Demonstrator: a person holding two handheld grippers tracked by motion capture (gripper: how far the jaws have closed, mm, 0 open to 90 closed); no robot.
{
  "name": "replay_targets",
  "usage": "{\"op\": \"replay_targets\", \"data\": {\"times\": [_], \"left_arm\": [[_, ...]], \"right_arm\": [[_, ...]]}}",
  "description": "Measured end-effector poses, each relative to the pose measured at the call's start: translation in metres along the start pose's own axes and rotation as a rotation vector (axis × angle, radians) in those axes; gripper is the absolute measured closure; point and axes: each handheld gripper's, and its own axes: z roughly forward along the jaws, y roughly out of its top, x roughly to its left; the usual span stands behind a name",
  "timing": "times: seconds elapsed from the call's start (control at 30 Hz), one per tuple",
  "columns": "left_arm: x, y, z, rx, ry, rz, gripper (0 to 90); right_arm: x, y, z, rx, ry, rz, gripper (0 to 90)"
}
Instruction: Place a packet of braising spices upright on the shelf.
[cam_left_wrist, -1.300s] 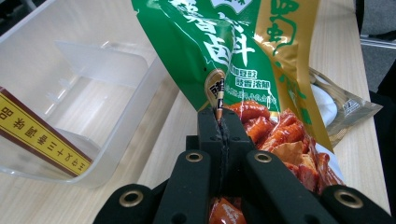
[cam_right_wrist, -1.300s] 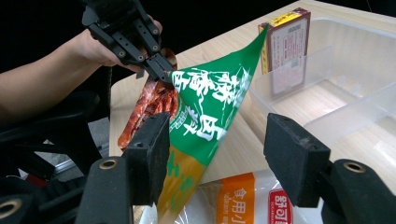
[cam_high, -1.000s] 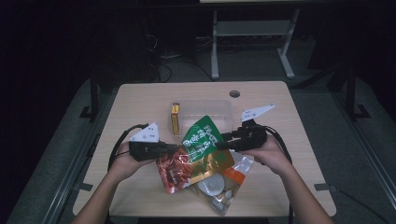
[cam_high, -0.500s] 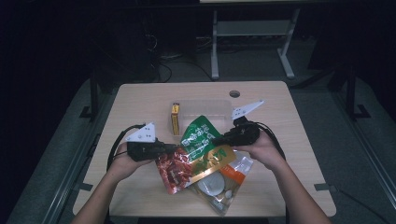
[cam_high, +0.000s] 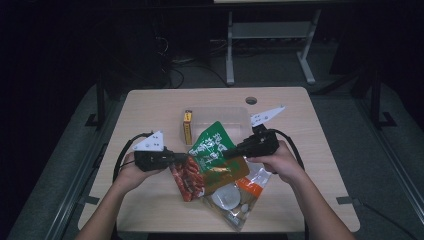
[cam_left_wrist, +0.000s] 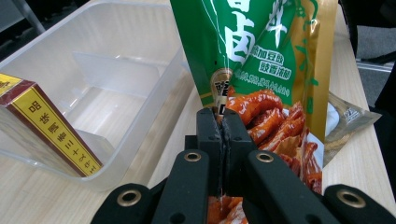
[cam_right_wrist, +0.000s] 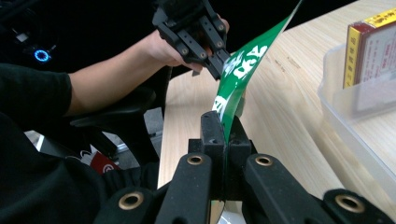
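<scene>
A green snack pouch (cam_high: 212, 145) with red food printed on it is held up between both grippers, just in front of a clear container. My left gripper (cam_high: 186, 156) is shut on the pouch's left edge; in the left gripper view its jaws (cam_left_wrist: 222, 116) pinch the pouch (cam_left_wrist: 261, 46) where the green meets the food picture. My right gripper (cam_high: 226, 153) is shut on the opposite edge. In the right gripper view the pouch (cam_right_wrist: 243, 70) runs edge-on from my jaws (cam_right_wrist: 225, 126) to the left gripper (cam_right_wrist: 217, 70) beyond.
A clear plastic container (cam_high: 235, 111) stands behind the pouch, with a yellow and red box (cam_high: 187, 127) upright at its left end. A red packet (cam_high: 187, 182) and a clear bag of white pieces (cam_high: 235, 200) lie under the pouch. A round hole (cam_high: 251, 100) is at the table's back.
The right gripper has shifted slightly left and up against the pouch's right edge. The left hand and the pouch have hardly moved.
</scene>
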Motion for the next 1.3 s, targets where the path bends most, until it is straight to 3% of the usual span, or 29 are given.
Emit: {"op": "replay_targets", "data": {"times": [0.07, 0.17, 0.3, 0.43, 0.53, 0.67, 1.0, 1.2, 1.3], "left_arm": [[0.000, 0.000, -0.001, -0.002, 0.007, -0.003, 84.5], [0.002, -0.001, -0.004, -0.020, 0.021, -0.035, 72.4], [0.006, -0.003, -0.013, -0.055, 0.005, -0.072, 62.0], [0.006, -0.006, -0.017, -0.046, 0.027, -0.072, 50.7], [0.006, -0.010, -0.021, -0.068, 0.039, -0.093, 38.9], [0.005, -0.018, -0.023, -0.045, 0.058, -0.113, 27.3], [-0.002, -0.046, -0.024, 0.031, 0.086, -0.149, 22.3], [-0.004, -0.059, -0.031, 0.048, 0.107, -0.178, 21.0], [-0.002, -0.061, -0.030, 0.061, 0.116, -0.174, 20.8]], "right_arm": [[0.000, 0.000, -0.001, -0.008, 0.005, 0.004, 90.0], [0.003, 0.001, -0.003, -0.022, 0.004, -0.010, 90.0], [0.005, 0.001, -0.006, -0.034, 0.004, -0.013, 90.0], [0.006, 0.002, -0.008, -0.064, 0.002, -0.018, 90.0], [0.006, 0.003, -0.012, -0.081, -0.008, -0.025, 90.0], [0.007, 0.004, -0.020, -0.113, -0.027, -0.027, 90.0], [0.010, 0.006, -0.043, -0.195, -0.077, -0.036, 90.0], [0.012, 0.008, -0.054, -0.233, -0.131, -0.036, 90.0], [0.013, 0.009, -0.059, -0.247, -0.149, -0.043, 90.0]]}}
